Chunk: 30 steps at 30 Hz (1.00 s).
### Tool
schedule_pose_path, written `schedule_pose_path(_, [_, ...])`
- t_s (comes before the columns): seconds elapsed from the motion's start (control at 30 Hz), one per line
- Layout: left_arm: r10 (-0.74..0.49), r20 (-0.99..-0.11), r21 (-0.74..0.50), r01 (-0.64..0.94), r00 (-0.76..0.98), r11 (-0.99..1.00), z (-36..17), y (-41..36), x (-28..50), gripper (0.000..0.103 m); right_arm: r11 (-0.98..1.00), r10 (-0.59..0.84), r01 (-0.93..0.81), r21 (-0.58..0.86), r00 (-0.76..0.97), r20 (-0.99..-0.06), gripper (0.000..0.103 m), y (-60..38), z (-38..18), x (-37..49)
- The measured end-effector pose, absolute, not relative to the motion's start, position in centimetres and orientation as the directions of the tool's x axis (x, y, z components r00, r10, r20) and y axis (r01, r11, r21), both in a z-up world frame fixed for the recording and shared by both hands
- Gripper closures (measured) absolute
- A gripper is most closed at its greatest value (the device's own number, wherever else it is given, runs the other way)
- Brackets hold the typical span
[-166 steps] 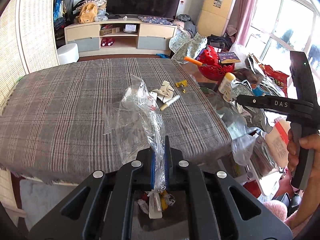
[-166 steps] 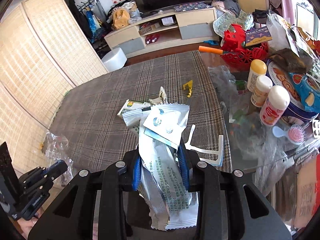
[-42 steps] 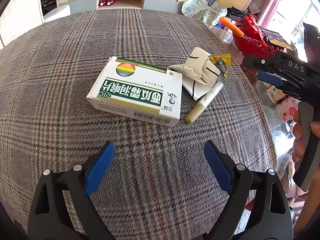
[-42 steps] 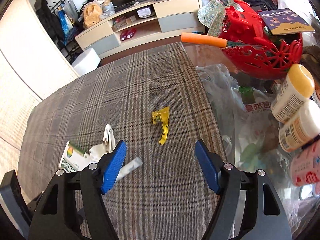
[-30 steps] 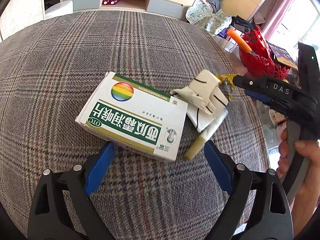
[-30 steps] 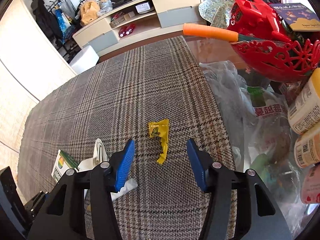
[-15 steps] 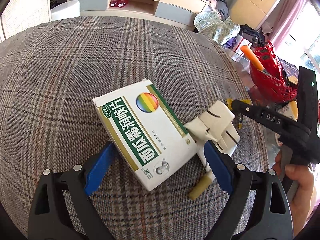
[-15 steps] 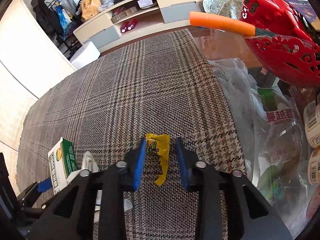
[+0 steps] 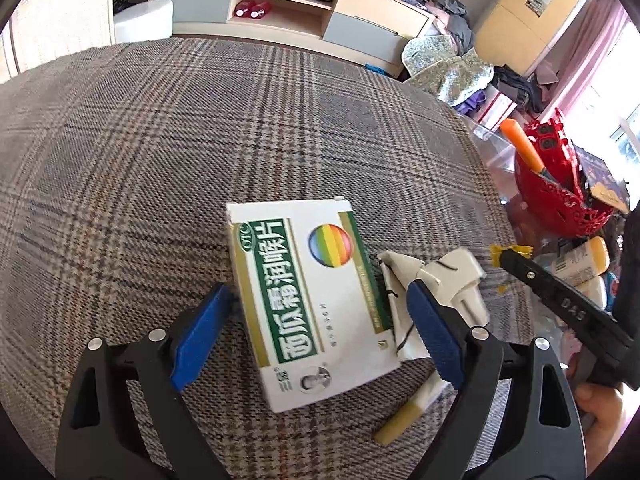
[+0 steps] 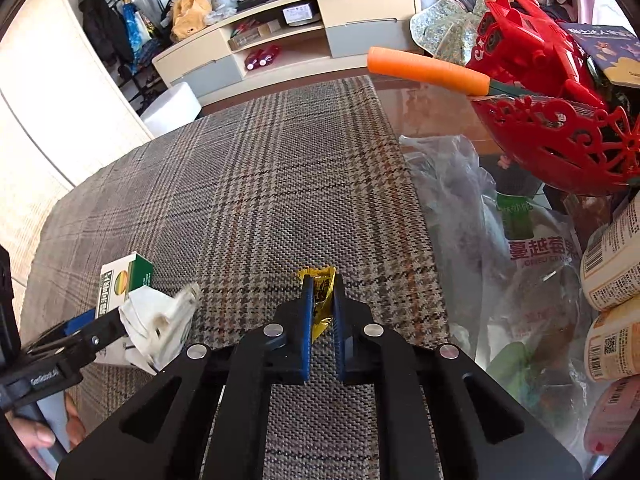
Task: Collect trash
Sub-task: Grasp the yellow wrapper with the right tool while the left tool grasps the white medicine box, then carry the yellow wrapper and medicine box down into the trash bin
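Observation:
A white and green medicine box (image 9: 312,304) lies on the plaid tablecloth (image 9: 180,140), between the jaws of my left gripper (image 9: 316,292). Those jaws are closing, and the blue pads (image 9: 196,336) stand beside the box without clearly pressing it. Crumpled white paper (image 9: 448,276) sits against the box's right side, partly behind the right pad. A yellowish tube (image 9: 404,420) lies below it. My right gripper (image 10: 323,280) is shut on a small yellow wrapper (image 10: 320,292) near the cloth's right edge. The box (image 10: 120,280) and the paper (image 10: 156,320) also show at the left of the right wrist view.
Right of the cloth, on glass, are clear plastic bags (image 10: 460,184), a red basket (image 10: 560,140) with an orange handle (image 10: 428,70) sticking out, and several labelled bottles (image 10: 612,264). A TV cabinet (image 9: 280,4) stands beyond the table.
The right jaws closed onto the yellow wrapper. The left gripper moved in over the box, which now lies lengthwise between its jaws; the jaws narrowed slightly.

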State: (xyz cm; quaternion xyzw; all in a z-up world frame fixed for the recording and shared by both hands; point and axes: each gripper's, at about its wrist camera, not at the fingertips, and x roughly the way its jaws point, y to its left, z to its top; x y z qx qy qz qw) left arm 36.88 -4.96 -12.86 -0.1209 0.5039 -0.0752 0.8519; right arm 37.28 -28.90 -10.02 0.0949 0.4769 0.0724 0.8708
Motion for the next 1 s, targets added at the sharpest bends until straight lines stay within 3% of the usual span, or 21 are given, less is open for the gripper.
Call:
schedule_pose_path(0.47, [-0.158, -0.857, -0.156, 0.045, 0.491, 0.987, -13.2, -5.6, 36.0, 0.022, 0.966, 0.258, -0.121, 0.229, 0.530, -0.808, 0.093, -26.5, -9.1, 35.4])
schedule_pose_path(0.57, [-0.119, -0.849, -0.106, 0.054, 0.515, 0.993, -13.3, -6.1, 35.6, 0.033, 0.965, 0.261, -0.129, 0.227, 0.532, -0.806, 0.093, -26.1, -8.7, 34.9])
schedule_pose_path(0.67, [-0.122, -0.846, -0.100, 0.070, 0.519, 0.993, -13.2, -6.0, 35.0, 0.034, 0.963, 0.271, -0.138, 0.233, 0.531, -0.803, 0.093, -25.8, -8.4, 34.1])
schedule_pose_path(1.0, [-0.122, -0.863, -0.076, 0.112, 0.491, 0.991, -12.0, -4.8, 27.2, 0.035, 0.969, 0.247, -0.149, 0.198, 0.513, -0.822, 0.093, -23.9, -6.8, 27.8])
